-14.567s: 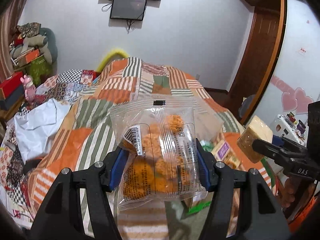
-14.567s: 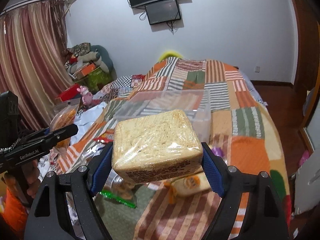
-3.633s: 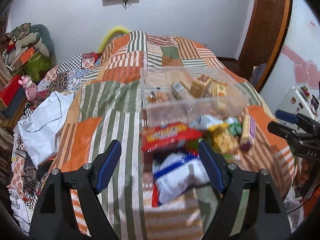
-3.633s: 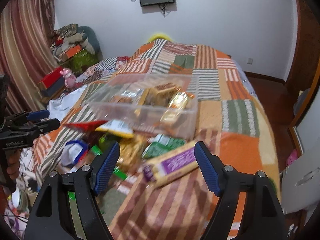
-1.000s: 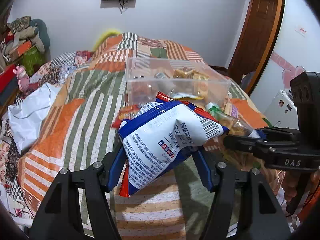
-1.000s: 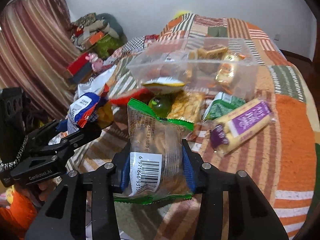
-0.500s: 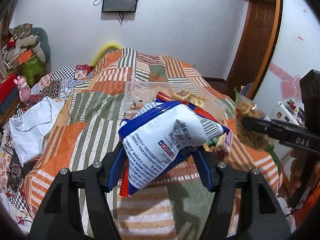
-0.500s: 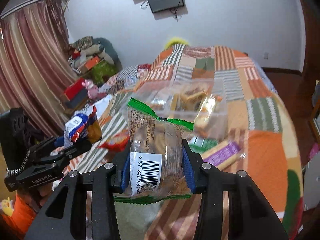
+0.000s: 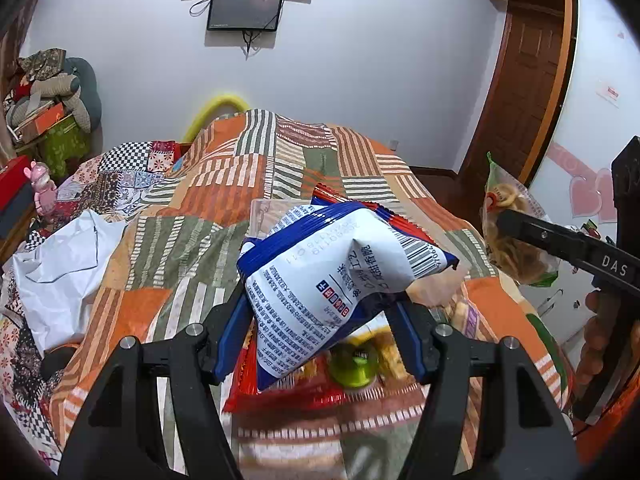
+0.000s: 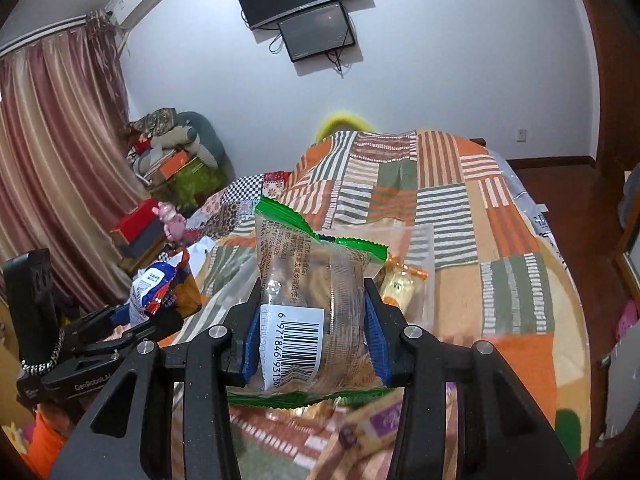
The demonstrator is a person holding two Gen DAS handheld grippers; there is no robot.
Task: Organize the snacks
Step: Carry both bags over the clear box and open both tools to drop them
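My left gripper (image 9: pixel 320 332) is shut on a blue and white snack bag (image 9: pixel 336 264) and holds it above the bed. My right gripper (image 10: pixel 312 340) is shut on a clear green-edged biscuit pack (image 10: pixel 316 304), also held up. The clear plastic bin (image 10: pixel 420 264) sits on the quilt behind both packs, mostly hidden, with a yellow packet (image 10: pixel 400 280) inside. In the left wrist view the bin's corner (image 9: pixel 260 216) shows behind the bag. The right gripper with its pack (image 9: pixel 516 240) is at the right there. The left gripper with its bag (image 10: pixel 160 288) is at the left of the right wrist view.
Loose snacks lie on the quilt below the grippers: a red packet (image 9: pixel 320 396), a green round item (image 9: pixel 354 364), a purple and yellow bar (image 10: pixel 376 424). A white sheet (image 9: pixel 60 272) lies at the left. A wooden door (image 9: pixel 524 92) stands at the right.
Both grippers have risen and tilted up with their packs still held. The bin and loose snacks have dropped lower in both views.
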